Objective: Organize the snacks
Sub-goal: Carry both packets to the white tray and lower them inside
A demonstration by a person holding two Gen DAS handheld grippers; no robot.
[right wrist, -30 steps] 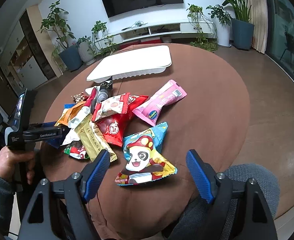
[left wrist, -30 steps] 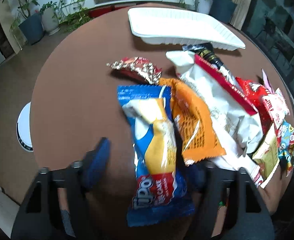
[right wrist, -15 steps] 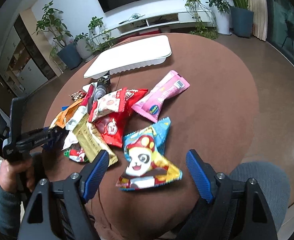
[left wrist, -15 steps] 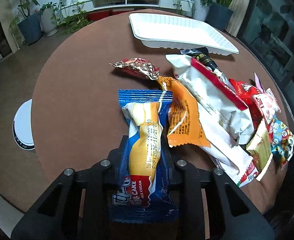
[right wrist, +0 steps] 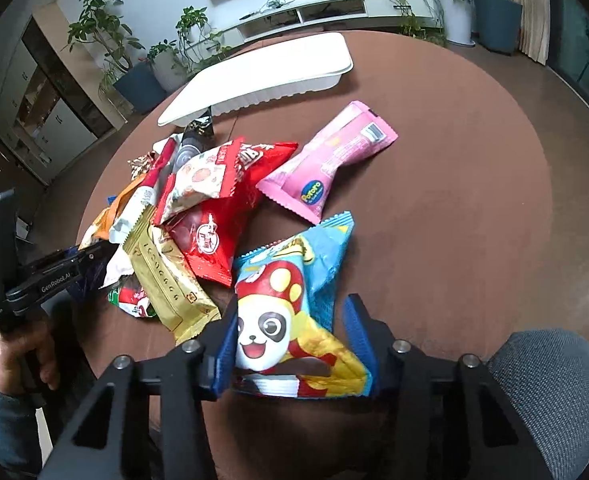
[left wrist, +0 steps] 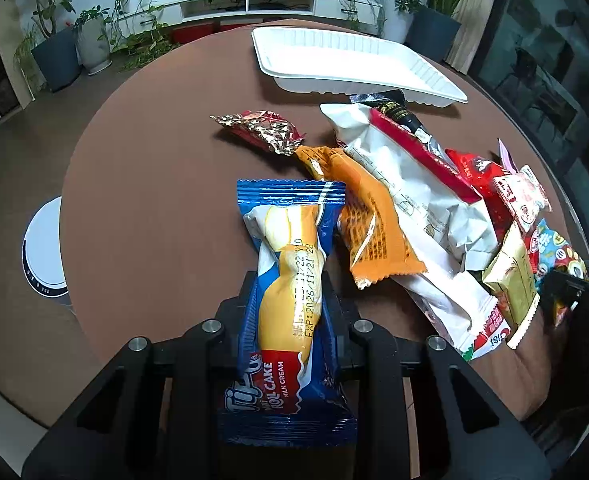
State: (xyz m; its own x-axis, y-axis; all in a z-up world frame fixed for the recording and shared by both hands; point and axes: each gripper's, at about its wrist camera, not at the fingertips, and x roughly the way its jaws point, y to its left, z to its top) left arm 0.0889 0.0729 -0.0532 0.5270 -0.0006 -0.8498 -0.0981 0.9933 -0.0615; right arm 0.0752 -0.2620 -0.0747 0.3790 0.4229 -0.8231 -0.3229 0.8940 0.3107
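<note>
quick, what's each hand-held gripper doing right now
Left hand-held gripper: shut on the blue roll cake packet.
Right hand-held gripper: jaws have just been closing around the panda snack bag; firm grip cannot be told.

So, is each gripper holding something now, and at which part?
The left gripper is shut on the blue roll cake packet, across its middle. The right gripper has just been closing around the panda snack bag; a firm grip cannot be told.

We see the tray [right wrist: 254, 76] at the far edge of the counter [right wrist: 434, 220], upper centre of the right wrist frame. Before it the snack pile [right wrist: 198, 216] spreads left, the wafer pack [right wrist: 330, 168] lies right, and the panda bag [right wrist: 294, 312] sits nearest, lower centre.
</note>
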